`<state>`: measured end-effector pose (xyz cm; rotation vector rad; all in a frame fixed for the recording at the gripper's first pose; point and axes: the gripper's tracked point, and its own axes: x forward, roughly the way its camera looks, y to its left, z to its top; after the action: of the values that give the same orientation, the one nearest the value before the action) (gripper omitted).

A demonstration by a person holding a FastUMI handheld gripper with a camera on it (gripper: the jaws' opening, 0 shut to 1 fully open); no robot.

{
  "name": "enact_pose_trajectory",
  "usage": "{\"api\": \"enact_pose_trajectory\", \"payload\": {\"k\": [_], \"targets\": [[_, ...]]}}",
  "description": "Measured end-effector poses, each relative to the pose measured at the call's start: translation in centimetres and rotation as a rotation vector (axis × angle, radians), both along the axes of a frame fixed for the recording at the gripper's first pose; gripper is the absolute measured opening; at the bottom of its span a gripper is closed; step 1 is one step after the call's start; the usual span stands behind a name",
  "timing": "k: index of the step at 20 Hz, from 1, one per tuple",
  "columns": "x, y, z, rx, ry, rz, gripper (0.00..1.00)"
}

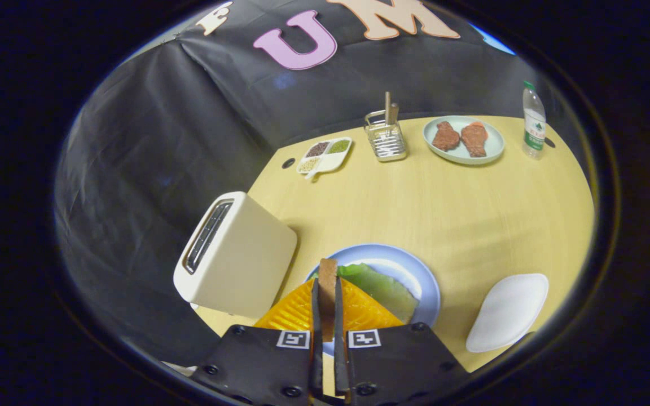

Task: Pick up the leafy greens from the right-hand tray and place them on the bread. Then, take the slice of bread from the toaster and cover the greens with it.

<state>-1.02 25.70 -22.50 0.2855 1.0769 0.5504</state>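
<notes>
Holding a slice of bread (pixel 328 296) edge-on, the gripper (pixel 328 307) has both fingers pressed flat against the slice's two faces, so the brown crust edge rises just above the fingertips. Leftmost stands the cream toaster (pixel 235 256), its slot dark and apparently empty. Directly beyond the fingers lies the pale blue plate (pixel 415 270), carrying the leafy greens (pixel 378 285), which spread from the held slice toward the right; whatever lies beneath them is hidden. Farther right rests an empty white tray (pixel 508 310), well apart from the plate. At the table's far side sit a compartmented seasoning dish (pixel 325 156), a wire rack (pixel 386 138), a plate of meat patties (pixel 463 140) and a water bottle (pixel 534 121). The slice stands vertical, whereas the greens lie flat, so the judged next step is tipping it to lie level over them.
</notes>
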Motion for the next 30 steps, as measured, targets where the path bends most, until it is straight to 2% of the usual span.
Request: {"api": "enact_pose_trajectory", "payload": {"k": [2, 5, 10, 14, 18, 22, 27, 30], "targets": [[-0.2, -1.0, -0.9, -0.017, 0.011, -0.016, 0.11], [-0.1, -3.2, -2.4, -0.072, 0.012, -0.02, 0.26], [-0.4, -4.5, -2.3, -0.091, 0.004, -0.009, 0.66], [-0.4, -5.4, -0.2, -0.067, -0.082, -0.014, 0.98], [-1.0, -5.7, 4.2, -0.002, -0.227, -0.013, 1.0], [-1.2, -7.5, 9.6, 0.006, -0.405, -0.048, 1.0], [-1.1, -12.2, 15.2, -0.059, -0.597, -0.167, 1.0], [-1.4, -15.0, 17.4, -0.081, -0.666, -0.249, 1.0]]}}
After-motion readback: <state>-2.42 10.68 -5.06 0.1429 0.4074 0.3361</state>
